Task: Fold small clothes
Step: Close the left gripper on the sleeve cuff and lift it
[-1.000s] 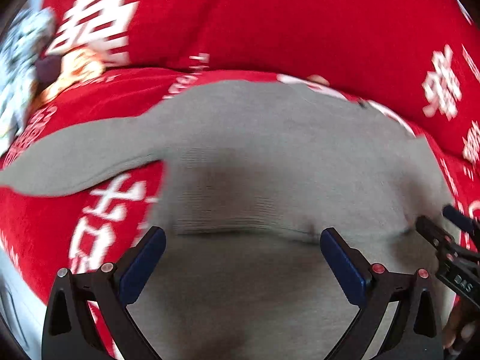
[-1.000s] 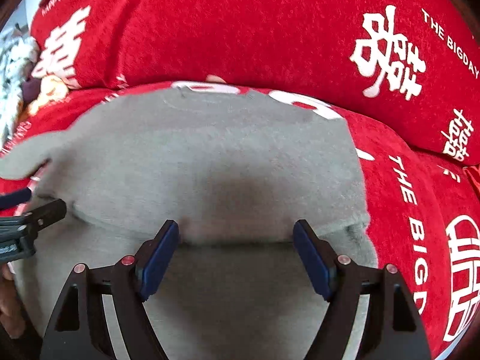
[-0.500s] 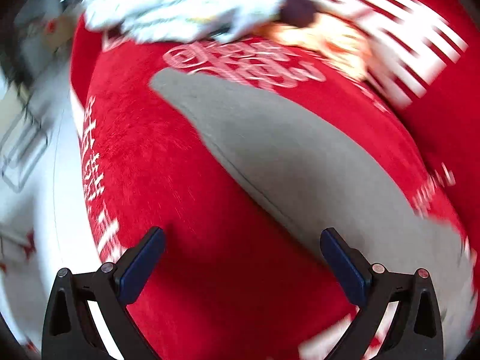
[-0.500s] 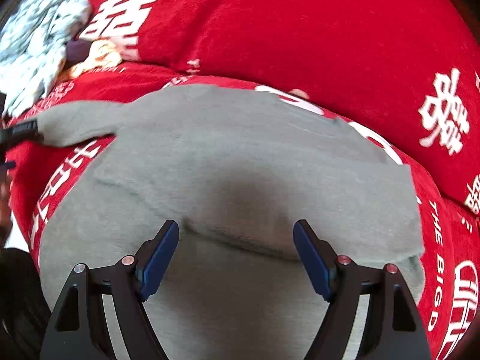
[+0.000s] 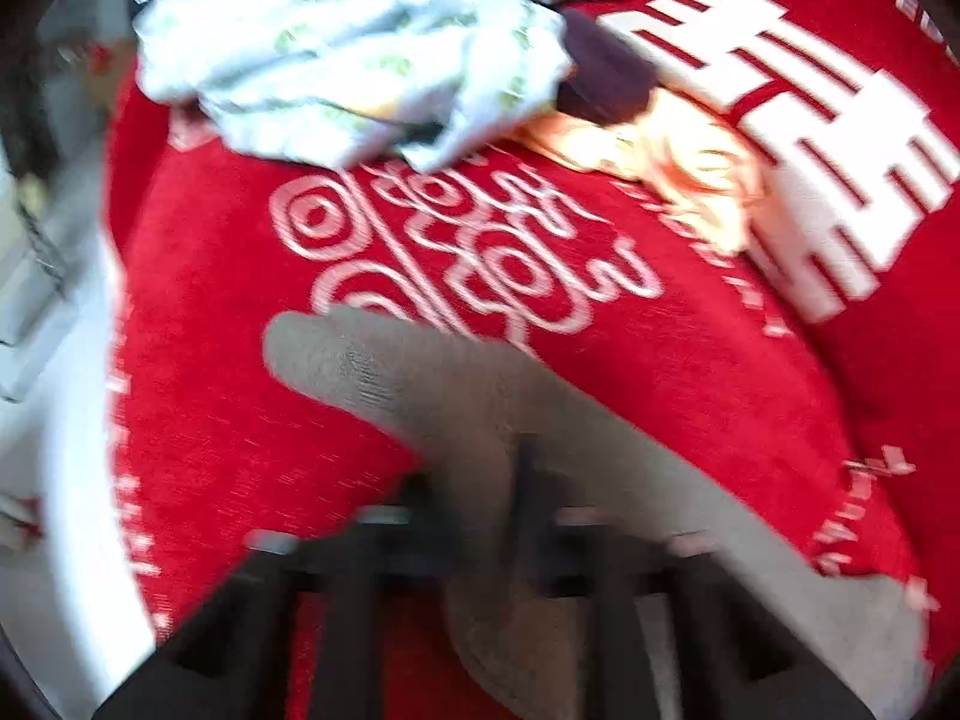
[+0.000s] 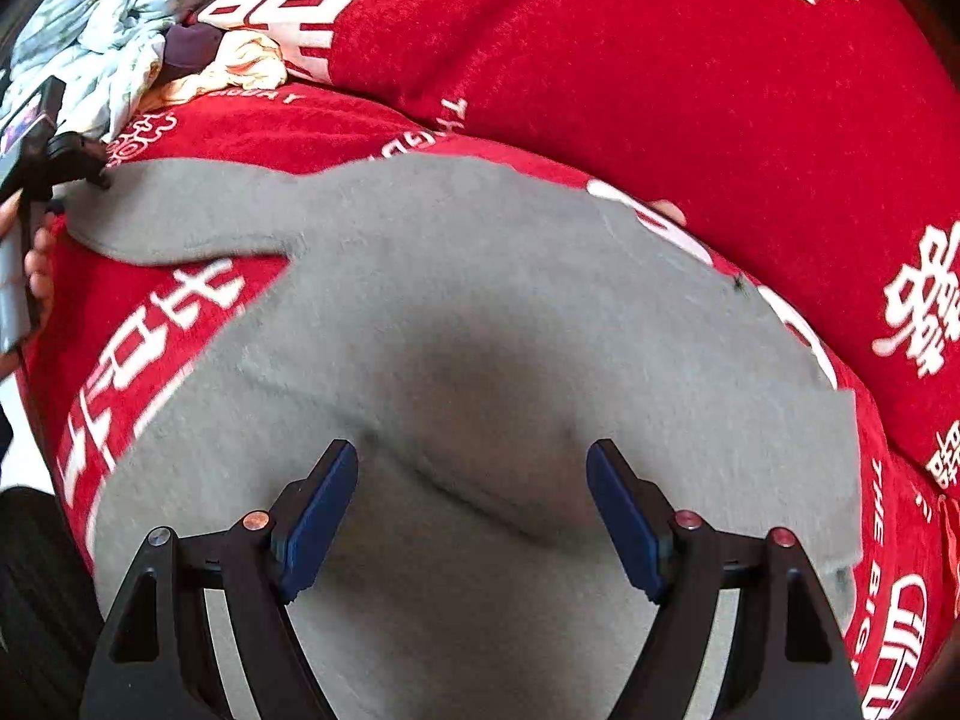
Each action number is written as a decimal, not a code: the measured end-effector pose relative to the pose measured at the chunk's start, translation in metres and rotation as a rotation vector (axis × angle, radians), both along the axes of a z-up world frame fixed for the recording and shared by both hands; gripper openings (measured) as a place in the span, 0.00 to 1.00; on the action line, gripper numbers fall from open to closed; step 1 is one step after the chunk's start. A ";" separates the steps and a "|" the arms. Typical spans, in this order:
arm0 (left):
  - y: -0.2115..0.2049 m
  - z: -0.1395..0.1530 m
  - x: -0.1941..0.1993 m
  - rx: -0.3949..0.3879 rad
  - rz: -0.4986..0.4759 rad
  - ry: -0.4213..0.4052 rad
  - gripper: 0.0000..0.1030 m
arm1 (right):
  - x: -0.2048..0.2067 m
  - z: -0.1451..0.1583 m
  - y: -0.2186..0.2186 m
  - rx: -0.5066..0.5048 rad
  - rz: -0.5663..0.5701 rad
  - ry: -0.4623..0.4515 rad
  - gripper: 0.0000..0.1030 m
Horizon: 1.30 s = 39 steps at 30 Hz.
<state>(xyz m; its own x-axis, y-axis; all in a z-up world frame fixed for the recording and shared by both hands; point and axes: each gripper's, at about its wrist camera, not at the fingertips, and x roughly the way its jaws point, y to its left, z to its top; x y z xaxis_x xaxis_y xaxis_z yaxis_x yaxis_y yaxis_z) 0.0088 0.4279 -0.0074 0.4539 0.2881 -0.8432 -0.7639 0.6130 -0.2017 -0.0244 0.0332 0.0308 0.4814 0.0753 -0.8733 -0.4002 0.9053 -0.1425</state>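
Left gripper (image 5: 480,498), just closing, pinches the fuzzy grey sweater's tapered sleeve (image 5: 384,366) on red plush.

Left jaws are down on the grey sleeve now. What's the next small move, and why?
Probably lift the sleeve and carry it across onto the grey garment. The left gripper, its jaws just closed, appears to pinch the sleeve, which lies stretched out on the red cover; the right gripper hangs open over the body.
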 end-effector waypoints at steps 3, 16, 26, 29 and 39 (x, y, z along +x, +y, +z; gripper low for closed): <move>0.006 0.003 -0.015 -0.034 0.007 -0.037 0.10 | 0.015 0.004 0.021 0.004 0.022 -0.010 0.79; -0.005 0.033 -0.039 0.053 -0.071 -0.130 0.10 | 0.106 -0.057 0.163 -0.040 0.066 0.126 0.79; -0.045 0.064 -0.017 0.145 -0.163 -0.109 0.10 | 0.089 -0.014 0.119 -0.009 0.057 -0.005 0.83; -0.070 0.072 -0.004 0.157 -0.214 -0.092 0.10 | 0.088 -0.001 0.068 0.021 -0.025 -0.004 0.83; -0.179 0.095 0.034 0.209 -0.384 -0.036 0.10 | 0.067 0.011 -0.058 0.092 -0.200 0.022 0.83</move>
<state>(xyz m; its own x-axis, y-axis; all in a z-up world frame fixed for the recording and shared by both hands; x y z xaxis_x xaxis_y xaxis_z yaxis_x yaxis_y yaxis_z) 0.0431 0.2489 0.0880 0.5896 0.2556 -0.7662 -0.4675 0.8816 -0.0656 0.0428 -0.0250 0.0419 0.4757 0.0599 -0.8776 -0.2134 0.9757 -0.0491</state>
